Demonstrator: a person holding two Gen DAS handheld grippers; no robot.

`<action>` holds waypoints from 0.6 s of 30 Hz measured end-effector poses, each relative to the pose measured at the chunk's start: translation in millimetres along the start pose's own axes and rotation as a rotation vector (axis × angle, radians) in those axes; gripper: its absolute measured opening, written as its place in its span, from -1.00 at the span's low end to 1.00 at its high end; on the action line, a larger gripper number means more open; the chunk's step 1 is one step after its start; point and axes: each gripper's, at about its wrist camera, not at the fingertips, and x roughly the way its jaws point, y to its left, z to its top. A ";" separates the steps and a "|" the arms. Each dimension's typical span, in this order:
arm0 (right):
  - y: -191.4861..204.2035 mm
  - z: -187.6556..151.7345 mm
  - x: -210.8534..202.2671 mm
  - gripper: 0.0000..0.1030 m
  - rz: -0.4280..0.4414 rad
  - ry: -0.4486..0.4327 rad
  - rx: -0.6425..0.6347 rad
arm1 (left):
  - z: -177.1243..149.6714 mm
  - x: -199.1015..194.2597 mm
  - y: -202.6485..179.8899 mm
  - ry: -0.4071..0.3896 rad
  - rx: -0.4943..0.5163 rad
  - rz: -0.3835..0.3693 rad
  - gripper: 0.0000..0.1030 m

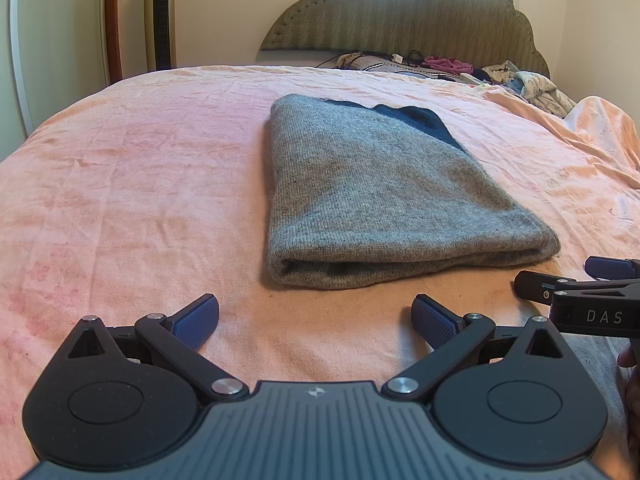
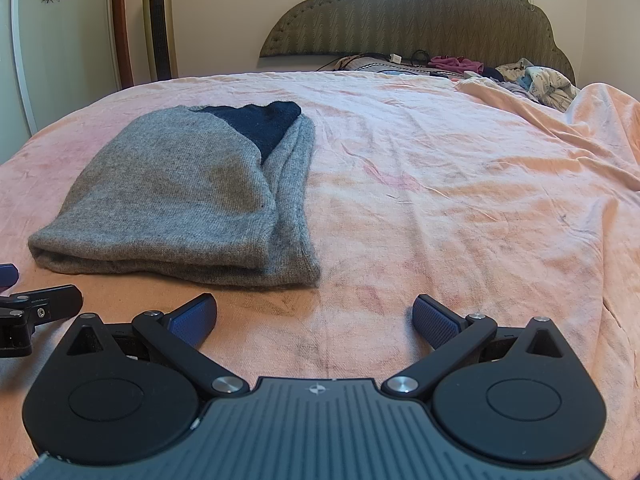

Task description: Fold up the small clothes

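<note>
Looking through the left wrist view, the left claw (image 1: 315, 322) sits released at bottom centre, pads spread wide and empty, with the grey sweater (image 1: 384, 200) lying folded on the pink bed (image 1: 132, 184) in mid-frame, its doubled edge just ahead; the right claw (image 1: 576, 280) peeks in at the right edge. Over to the right wrist view: the right claw (image 2: 315, 322) is released too, nothing held, and the sweater (image 2: 180, 196) lies left of centre, dark blue neck panel at the top. My read: between folds. One more fold would mean both claws pinching the near edge together and carrying it over evenly.
</note>
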 end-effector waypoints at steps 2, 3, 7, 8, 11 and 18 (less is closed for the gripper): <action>-0.3 0.0 -0.1 1.00 0.000 0.000 0.000 | 0.0 0.0 0.1 0.000 0.000 0.000 1.00; -0.3 0.0 -0.1 1.00 0.000 0.000 0.000 | 0.0 0.0 0.0 0.000 0.000 0.000 1.00; 0.0 0.0 -0.1 1.00 0.000 0.000 0.000 | 0.0 0.0 -0.3 0.000 -0.002 -0.001 1.00; -0.1 0.0 -0.1 1.00 0.000 0.000 0.000 | 0.0 -0.2 0.2 0.001 -0.006 -0.003 1.00; 0.1 -0.1 0.2 1.00 0.000 0.000 0.000 | 0.9 0.0 0.7 0.004 -0.007 -0.003 1.00; 1.1 -0.5 -0.6 1.00 -0.007 0.002 0.000 | 4.3 3.0 -2.9 0.016 -0.012 0.031 1.00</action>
